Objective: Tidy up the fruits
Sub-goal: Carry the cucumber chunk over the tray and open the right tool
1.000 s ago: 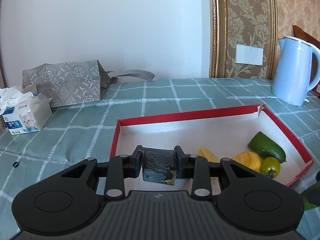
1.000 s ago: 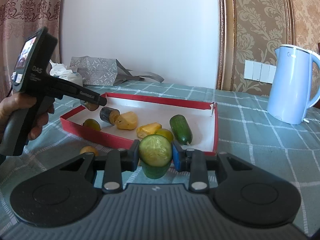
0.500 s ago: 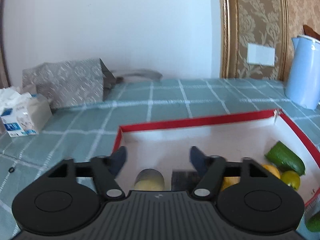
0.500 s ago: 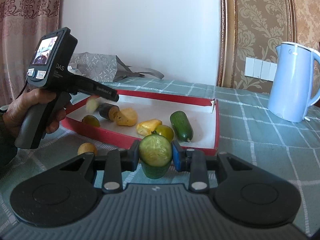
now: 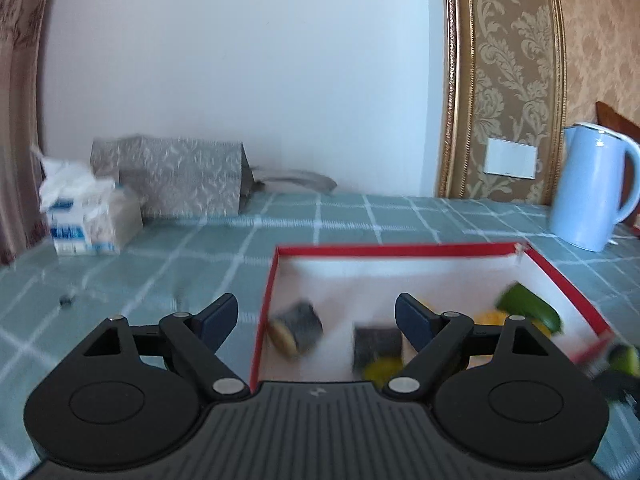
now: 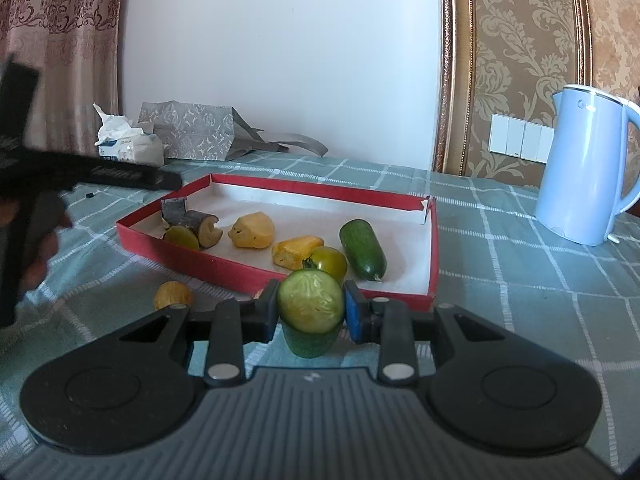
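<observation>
A red tray (image 6: 320,192) with a white floor holds two dark bark-like chunks (image 6: 204,228), yellow pieces (image 6: 252,230), a green tomato (image 6: 330,262) and a whole cucumber (image 6: 362,254). My left gripper (image 5: 316,314) hangs over the tray's left wall (image 5: 264,300). Its jaws are opening, and nothing is pressed between them. The two dark chunks (image 5: 298,330) lie on the tray floor just beyond it. My right gripper (image 6: 312,310) is shut on a cut cucumber piece (image 6: 310,300), in front of the tray's near wall. A small tan fruit (image 6: 173,295) lies on the cloth outside the tray.
A light blue kettle (image 6: 584,168) stands at the right on the green checked tablecloth. At the back left are a tissue box (image 5: 88,216) and a grey patterned paper bag (image 5: 184,176). A person's hand (image 6: 40,248) holds the left gripper's handle.
My left gripper has opened and let go of the dark chunk, which now lies in the tray. It has drawn back and to the left. The right gripper has stayed still.
</observation>
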{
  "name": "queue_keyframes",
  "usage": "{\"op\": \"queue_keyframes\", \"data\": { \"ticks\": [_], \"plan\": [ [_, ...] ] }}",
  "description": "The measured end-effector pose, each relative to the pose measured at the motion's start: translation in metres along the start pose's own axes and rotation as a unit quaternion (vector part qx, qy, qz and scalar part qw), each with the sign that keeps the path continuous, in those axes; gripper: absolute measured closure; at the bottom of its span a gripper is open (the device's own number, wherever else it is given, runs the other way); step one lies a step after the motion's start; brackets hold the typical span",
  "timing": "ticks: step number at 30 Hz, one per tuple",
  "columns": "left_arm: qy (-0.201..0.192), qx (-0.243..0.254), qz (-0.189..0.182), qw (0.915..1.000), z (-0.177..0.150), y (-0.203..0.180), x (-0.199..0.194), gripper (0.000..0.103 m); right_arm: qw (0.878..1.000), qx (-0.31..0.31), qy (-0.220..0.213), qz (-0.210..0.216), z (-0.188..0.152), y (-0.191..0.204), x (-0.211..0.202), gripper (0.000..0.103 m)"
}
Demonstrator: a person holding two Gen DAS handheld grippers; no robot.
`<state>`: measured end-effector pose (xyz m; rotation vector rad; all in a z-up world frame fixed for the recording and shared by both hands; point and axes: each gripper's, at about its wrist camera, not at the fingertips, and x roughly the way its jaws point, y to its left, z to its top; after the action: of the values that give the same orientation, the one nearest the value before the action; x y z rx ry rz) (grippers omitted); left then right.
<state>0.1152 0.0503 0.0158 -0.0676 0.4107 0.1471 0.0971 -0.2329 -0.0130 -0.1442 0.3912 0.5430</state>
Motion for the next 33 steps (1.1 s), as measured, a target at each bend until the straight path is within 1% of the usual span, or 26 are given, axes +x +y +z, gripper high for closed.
{"op": "queue_keyframes", "data": {
  "ticks": [2, 4, 6, 8, 10, 13, 15, 19, 21, 24, 25, 26, 28, 30, 33],
  "plan": [
    [0.016, -0.01, -0.012, 0.9997, -0.011, 0.002, -0.007, 0.017, 1.0, -0.002, 0.002, -0.002, -0.001, 0.001, 0.001, 0.072],
    [0.032, -0.01, -0.035, 0.9988, -0.019, 0.001, -0.014, 0.017, 1.0, -0.004, 0.001, -0.003, -0.002, 0.002, 0.001, 0.072],
    [0.041, -0.012, -0.052, 0.9977, -0.026, -0.003, -0.02, 0.017, 1.0, -0.004, 0.001, -0.004, -0.002, 0.002, 0.001, 0.072],
    [0.041, 0.0, -0.062, 0.9972, -0.033, -0.01, -0.026, 0.017, 1.0, -0.005, 0.001, -0.005, -0.002, 0.003, 0.001, 0.072],
    [0.044, 0.016, -0.062, 0.997, -0.04, -0.018, -0.03, 0.017, 1.0, -0.007, 0.0, -0.007, -0.003, 0.004, 0.0, 0.072],
    [0.05, 0.042, -0.049, 0.9966, -0.046, -0.025, -0.033, 0.017, 1.0, -0.01, -0.001, -0.009, -0.003, 0.006, 0.0, 0.072],
    [0.056, 0.037, -0.049, 0.9965, -0.049, -0.023, -0.033, 0.017, 1.0, -0.01, -0.003, -0.009, -0.003, 0.006, -0.001, 0.072],
    [0.083, 0.027, -0.053, 0.9948, -0.055, -0.014, -0.032, 0.017, 1.0, -0.013, -0.013, -0.015, -0.002, 0.007, -0.004, 0.072],
    [0.091, 0.023, -0.06, 0.9937, -0.058, -0.01, -0.034, 0.017, 0.999, -0.013, -0.024, -0.02, 0.001, 0.006, -0.007, 0.072],
    [0.101, 0.015, -0.071, 0.9922, -0.061, -0.005, -0.034, 0.016, 0.998, -0.03, -0.034, -0.032, 0.009, 0.008, -0.005, 0.072],
    [0.103, 0.013, -0.076, 0.9918, -0.061, -0.004, -0.034, 0.012, 0.998, -0.038, -0.035, -0.036, 0.014, 0.009, -0.001, 0.072],
    [0.104, 0.014, -0.079, 0.9913, -0.061, -0.004, -0.034, 0.01, 0.998, -0.046, -0.034, -0.039, 0.018, 0.01, 0.003, 0.072],
    [0.108, 0.025, -0.078, 0.9908, -0.062, -0.009, -0.033, 0.005, 0.997, -0.06, -0.036, -0.042, 0.027, 0.012, 0.013, 0.072],
    [0.112, 0.033, -0.079, 0.9899, -0.062, -0.011, -0.032, 0.002, 0.996, -0.071, -0.035, -0.043, 0.038, 0.014, 0.025, 0.072],
    [0.114, 0.036, -0.08, 0.9896, -0.062, -0.013, -0.032, 0.001, 0.996, -0.076, -0.034, -0.044, 0.052, 0.015, 0.047, 0.072]
  ]
}}
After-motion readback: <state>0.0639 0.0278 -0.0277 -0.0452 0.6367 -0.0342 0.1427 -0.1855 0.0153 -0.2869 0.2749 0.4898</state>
